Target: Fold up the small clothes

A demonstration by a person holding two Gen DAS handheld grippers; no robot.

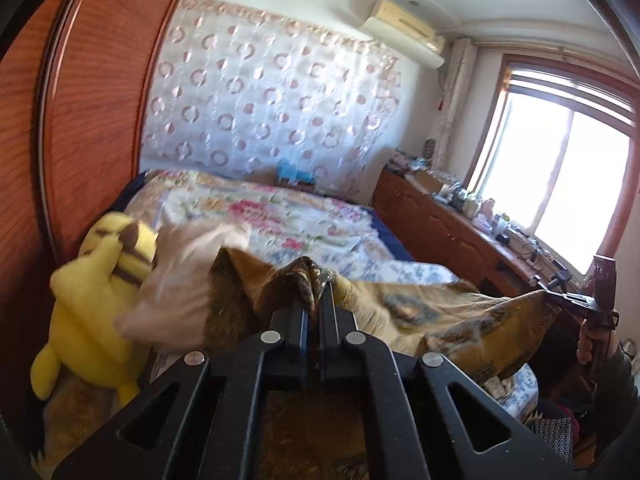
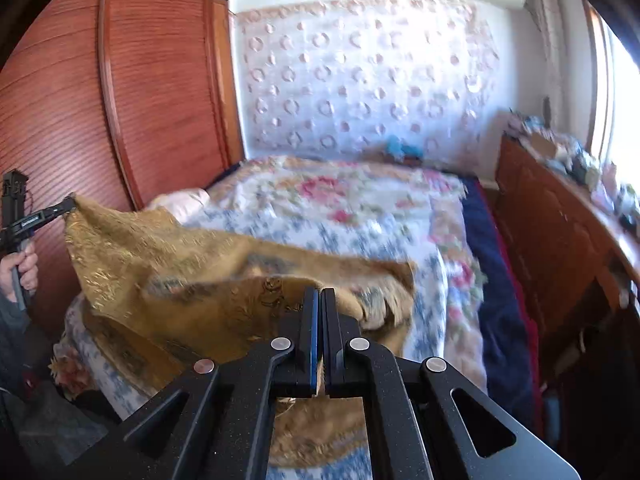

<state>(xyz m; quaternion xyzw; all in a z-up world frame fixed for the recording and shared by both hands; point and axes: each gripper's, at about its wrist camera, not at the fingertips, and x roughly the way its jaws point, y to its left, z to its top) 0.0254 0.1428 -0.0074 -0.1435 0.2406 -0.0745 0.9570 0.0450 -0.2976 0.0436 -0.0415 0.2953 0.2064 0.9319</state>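
Note:
A mustard-yellow patterned garment (image 1: 432,312) (image 2: 168,264) is stretched in the air over the near end of the bed, between both grippers. My left gripper (image 1: 316,286) is shut on one bunched corner of it; in the right wrist view that same gripper (image 2: 66,204) pinches the cloth's far left corner, with a hand below on its handle. My right gripper (image 2: 319,296) is shut on the opposite edge, cloth squeezed between its pads; in the left wrist view it (image 1: 550,294) holds the cloth's far right tip. The garment's lower part hangs down onto the bedspread.
The bed carries a floral bedspread (image 2: 360,208) (image 1: 280,216). A yellow plush toy (image 1: 96,300) and a pale pink pillow (image 1: 188,276) lie at its left side, beside a wooden wardrobe (image 2: 140,92). A cluttered wooden dresser (image 1: 448,220) runs under the window on the right.

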